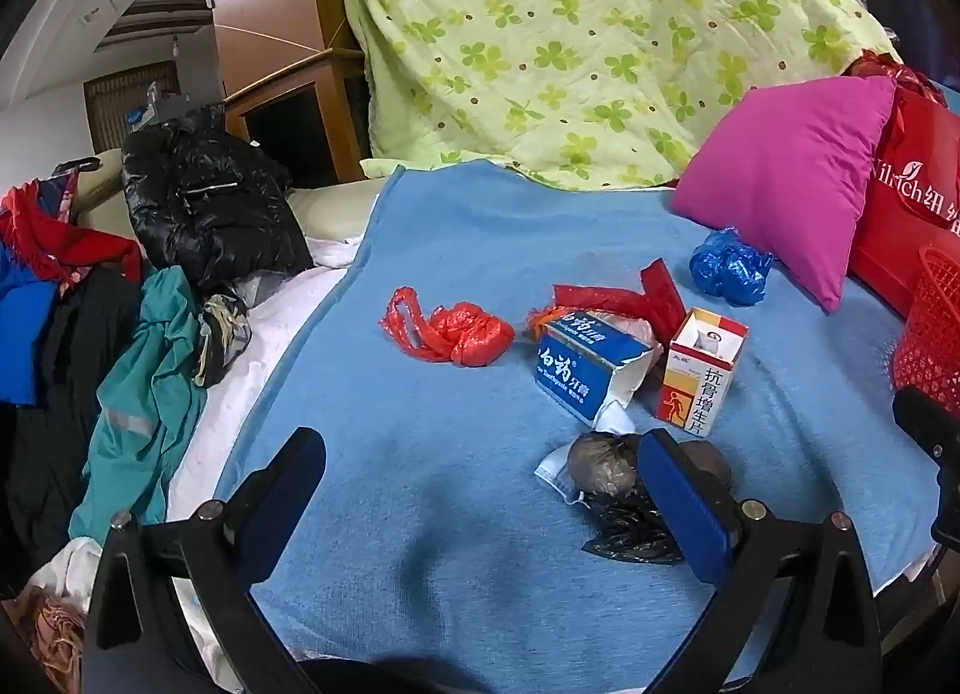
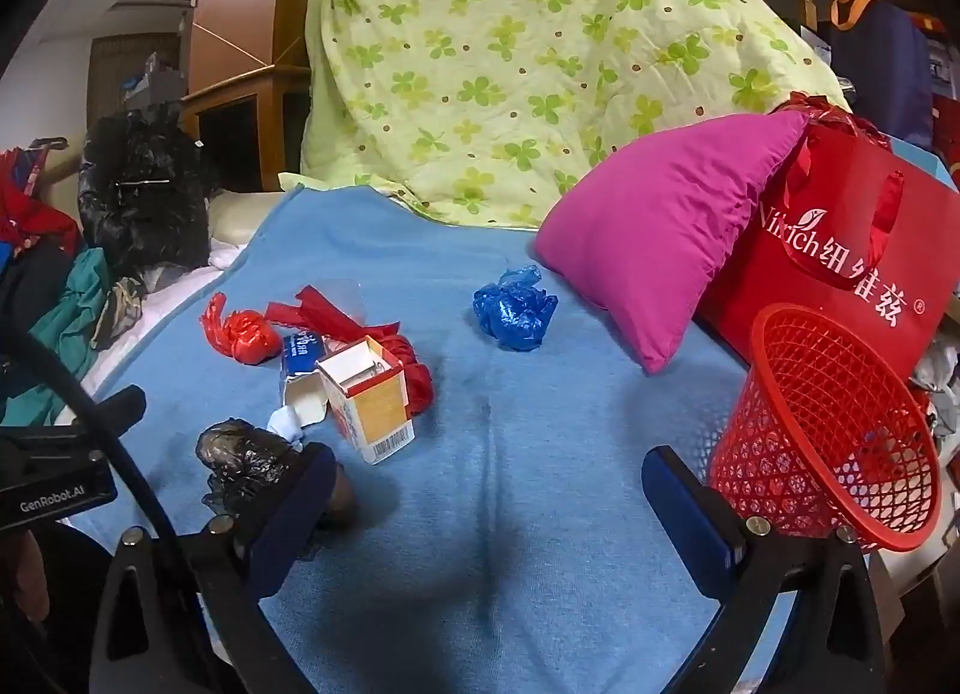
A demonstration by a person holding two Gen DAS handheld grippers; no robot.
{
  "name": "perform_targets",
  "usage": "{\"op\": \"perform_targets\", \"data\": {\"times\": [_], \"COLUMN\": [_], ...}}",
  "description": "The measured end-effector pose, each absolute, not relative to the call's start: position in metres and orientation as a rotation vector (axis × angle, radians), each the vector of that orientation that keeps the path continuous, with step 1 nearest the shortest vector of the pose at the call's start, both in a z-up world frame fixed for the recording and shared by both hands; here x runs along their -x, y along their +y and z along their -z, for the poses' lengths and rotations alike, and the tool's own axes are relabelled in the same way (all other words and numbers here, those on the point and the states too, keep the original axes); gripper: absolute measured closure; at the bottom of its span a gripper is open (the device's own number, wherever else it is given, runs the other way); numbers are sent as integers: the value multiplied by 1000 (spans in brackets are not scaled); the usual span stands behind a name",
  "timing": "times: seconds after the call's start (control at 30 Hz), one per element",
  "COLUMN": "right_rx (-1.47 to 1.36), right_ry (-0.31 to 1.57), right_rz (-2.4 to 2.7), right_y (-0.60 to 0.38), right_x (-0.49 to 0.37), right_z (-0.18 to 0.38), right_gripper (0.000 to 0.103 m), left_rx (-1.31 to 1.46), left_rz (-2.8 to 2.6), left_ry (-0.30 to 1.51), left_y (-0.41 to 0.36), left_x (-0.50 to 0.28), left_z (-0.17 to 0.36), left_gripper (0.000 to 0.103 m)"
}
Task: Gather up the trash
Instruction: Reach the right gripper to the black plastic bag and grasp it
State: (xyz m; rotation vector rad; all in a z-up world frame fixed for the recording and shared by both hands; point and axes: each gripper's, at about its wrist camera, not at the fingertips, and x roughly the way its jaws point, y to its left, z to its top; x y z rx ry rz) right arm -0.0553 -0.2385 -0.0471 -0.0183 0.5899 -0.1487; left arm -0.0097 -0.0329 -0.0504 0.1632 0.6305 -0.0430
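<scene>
Trash lies scattered on a blue blanket (image 1: 420,424): a crumpled red plastic bag (image 1: 462,334), a torn blue toothpaste box (image 1: 585,373), an open orange-and-white medicine box (image 1: 702,370), a blue plastic wad (image 1: 729,268) and a knotted black bag (image 1: 606,472) beside a white mask. My left gripper (image 1: 480,460) hovers open above the blanket, its right finger in front of the black bag. My right gripper (image 2: 489,475) is open too, over bare blanket, with the black bag (image 2: 246,454) at its left finger and a red mesh basket (image 2: 822,430) at its right.
A magenta pillow (image 2: 654,250) and a red tote bag (image 2: 852,250) stand at the right. A green flowered quilt (image 2: 510,63) is piled behind. Clothes and a black jacket (image 1: 204,202) crowd the left side. The other hand's device (image 2: 54,484) shows at the left edge.
</scene>
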Motion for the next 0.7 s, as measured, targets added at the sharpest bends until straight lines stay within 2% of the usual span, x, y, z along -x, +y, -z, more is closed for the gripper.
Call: {"op": "perform_targets", "data": {"times": [0.7], "right_rx": [-23], "right_ry": [621], "right_rz": [55], "right_y": [-232], "right_x": [46], "right_z": [61], "right_gripper": [0], "left_rx": [-135], "left_rz": [47], "left_ry": [672], "left_y": [-14], "left_x": [-2], "left_z": [68], "left_gripper": [0]}}
